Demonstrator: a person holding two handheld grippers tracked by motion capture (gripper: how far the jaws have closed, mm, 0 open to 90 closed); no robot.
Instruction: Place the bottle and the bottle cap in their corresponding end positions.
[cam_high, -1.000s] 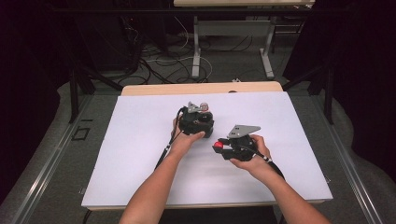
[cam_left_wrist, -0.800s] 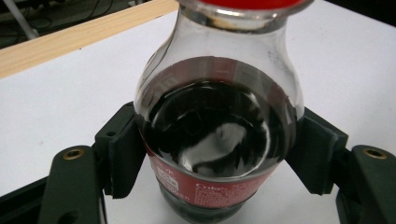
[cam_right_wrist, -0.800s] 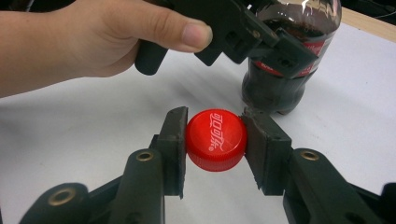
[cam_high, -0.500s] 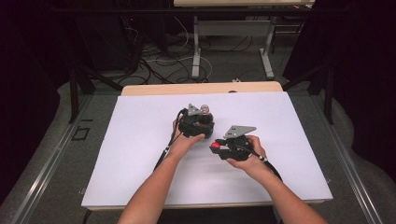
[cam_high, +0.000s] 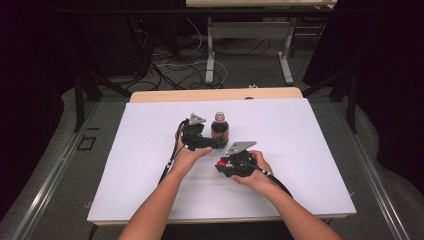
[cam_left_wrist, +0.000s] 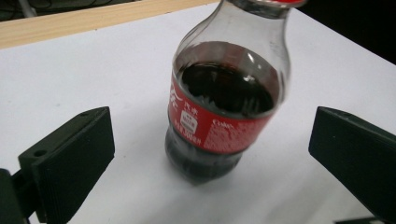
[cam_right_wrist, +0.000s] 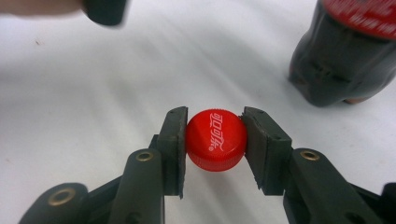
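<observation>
- Table (cam_high: 140, 180) with a white top carries everything, and a strip of bare wood (cam_high: 165, 95) runs along its far edge.
- Forearms reach in from the near side, one hand (cam_high: 187, 157) on the left gripper (cam_high: 222, 142) and the other hand (cam_high: 255, 175) on the right gripper (cam_high: 220, 164).
- Cola bottle (cam_high: 220, 131) stands upright near the middle of the white top, partly full of dark drink, with a red label (cam_left_wrist: 210, 123) around its body.
- Left gripper is spread wide: in the left gripper view the bottle (cam_left_wrist: 224, 98) stands between the two black jaws, apart from both.
- Right gripper sits low over the table just near of the bottle, clamped on a red cap (cam_right_wrist: 215, 139).
- Cap is pinched on both sides by the jaw pads (cam_right_wrist: 173, 140), its white lettering facing up.
</observation>
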